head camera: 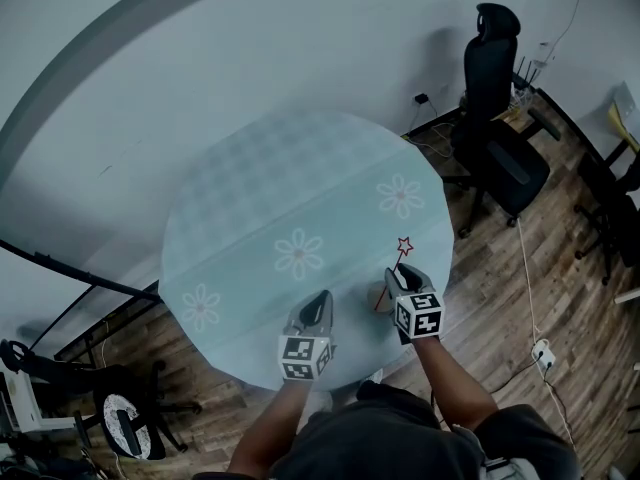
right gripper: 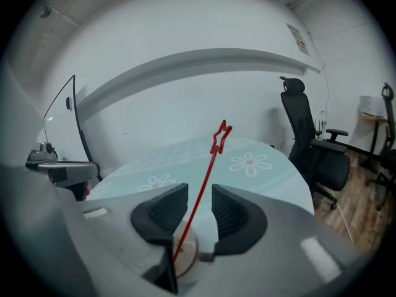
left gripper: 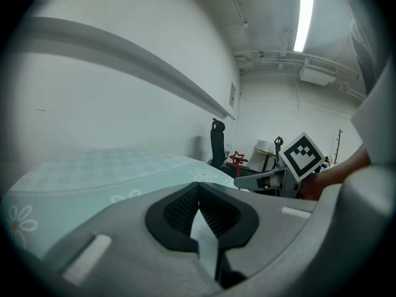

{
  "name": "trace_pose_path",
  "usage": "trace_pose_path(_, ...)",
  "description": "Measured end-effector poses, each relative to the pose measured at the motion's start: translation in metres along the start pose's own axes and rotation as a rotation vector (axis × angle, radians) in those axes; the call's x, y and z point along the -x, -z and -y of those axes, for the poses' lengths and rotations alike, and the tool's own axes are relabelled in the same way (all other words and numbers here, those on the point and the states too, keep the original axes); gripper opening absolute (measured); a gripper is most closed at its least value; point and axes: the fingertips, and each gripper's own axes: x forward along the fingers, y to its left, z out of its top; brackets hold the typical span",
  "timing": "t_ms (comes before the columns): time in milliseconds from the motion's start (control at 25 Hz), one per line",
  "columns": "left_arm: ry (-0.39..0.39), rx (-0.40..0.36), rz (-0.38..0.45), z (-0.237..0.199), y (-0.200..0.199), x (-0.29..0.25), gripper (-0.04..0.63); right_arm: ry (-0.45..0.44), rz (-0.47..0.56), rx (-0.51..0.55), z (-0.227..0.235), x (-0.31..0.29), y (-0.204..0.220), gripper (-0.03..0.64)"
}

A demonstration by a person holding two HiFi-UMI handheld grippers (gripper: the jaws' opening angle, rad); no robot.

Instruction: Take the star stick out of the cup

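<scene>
A thin red star stick (right gripper: 210, 163) leans in a small pale cup (right gripper: 185, 253) on the round light-blue flowered table (head camera: 300, 178). Its star (head camera: 404, 245) points up and away from me. My right gripper (right gripper: 199, 193) stands open, a pad on each side of the stick's shaft, neither pressing on it, and the cup is right below the jaws. In the head view the right gripper (head camera: 397, 274) is near the table's front right edge. My left gripper (head camera: 320, 299) rests to its left, fingertips together and empty (left gripper: 198, 187). In the left gripper view the star (left gripper: 236, 158) and right gripper (left gripper: 260, 179) show at the right.
A black office chair (head camera: 495, 138) stands past the table's right side on the wood floor, with cables and a power strip (head camera: 543, 351) nearby. Another chair (head camera: 120, 413) is at lower left. The table's front edge is just under both grippers.
</scene>
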Motion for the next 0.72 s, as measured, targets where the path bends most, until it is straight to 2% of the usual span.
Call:
trace_pose_path(360, -0.003, 0.004, 0.001, -0.002, 0.000, 0.003, 0.005, 0.028, -0.033, 0.013, -0.001, -0.002, 0.007, 0.092)
trace_pose_path(480, 0.001, -0.010, 0.004, -0.001, 0.000, 0.004, 0.005, 0.040, -0.024, 0.015, 0.000, 0.001, 0.007, 0.035)
trace_pose_path(720, 0.010, -0.017, 0.009, -0.001, -0.001, 0.011, 0.005, 0.036, 0.015, 0.027, -0.012, 0.007, -0.002, 0.011)
